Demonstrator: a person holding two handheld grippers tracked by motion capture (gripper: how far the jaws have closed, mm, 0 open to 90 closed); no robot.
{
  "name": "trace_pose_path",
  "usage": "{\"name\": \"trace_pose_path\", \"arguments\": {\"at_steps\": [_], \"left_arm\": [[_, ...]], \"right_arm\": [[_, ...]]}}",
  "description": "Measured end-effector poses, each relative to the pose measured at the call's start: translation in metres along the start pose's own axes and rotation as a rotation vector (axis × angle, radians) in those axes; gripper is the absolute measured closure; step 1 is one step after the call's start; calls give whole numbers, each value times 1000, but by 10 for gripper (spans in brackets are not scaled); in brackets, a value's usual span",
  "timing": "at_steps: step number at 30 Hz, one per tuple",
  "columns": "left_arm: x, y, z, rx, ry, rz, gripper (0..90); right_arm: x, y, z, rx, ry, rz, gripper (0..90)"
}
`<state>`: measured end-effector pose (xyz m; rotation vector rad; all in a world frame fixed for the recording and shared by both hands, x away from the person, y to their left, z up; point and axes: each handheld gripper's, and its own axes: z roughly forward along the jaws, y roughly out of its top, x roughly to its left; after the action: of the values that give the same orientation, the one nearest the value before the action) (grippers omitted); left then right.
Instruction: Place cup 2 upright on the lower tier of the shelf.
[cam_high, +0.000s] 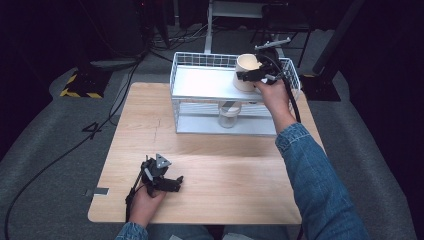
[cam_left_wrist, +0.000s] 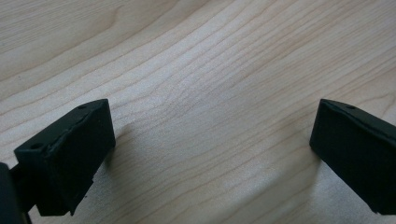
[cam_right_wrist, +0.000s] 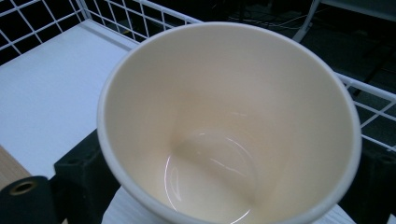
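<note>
High view gives me the light wooden table (cam_high: 210, 190), then the white wire-sided two-tier rack (cam_high: 200, 82) along its far edge. My right gripper (cam_high: 257, 75) is clamped on the cream tapered cup (cam_high: 246, 70) over the top shelf's right end. My left gripper (cam_high: 162, 181) sits spread, holding nothing, near the front-left corner.

numeral 4 (cam_high: 93, 130) on grey floor (cam_high: 45, 150) (dark marking)

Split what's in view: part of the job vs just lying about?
In the job:
right claw, shut on the cream cup
white wire shelf rack

Lying about:
glass jar on the lower shelf
left claw, open, idle on the wooden table
</note>
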<state>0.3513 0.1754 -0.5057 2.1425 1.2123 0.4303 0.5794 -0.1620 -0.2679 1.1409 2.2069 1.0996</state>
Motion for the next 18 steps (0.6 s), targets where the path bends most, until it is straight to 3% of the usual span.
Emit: {"name": "trace_pose_path", "arguments": {"at_steps": [18], "left_arm": [[0, 0, 0, 0, 0, -1, 5]], "right_arm": [[0, -1, 1, -16, -2, -14, 88]]}}
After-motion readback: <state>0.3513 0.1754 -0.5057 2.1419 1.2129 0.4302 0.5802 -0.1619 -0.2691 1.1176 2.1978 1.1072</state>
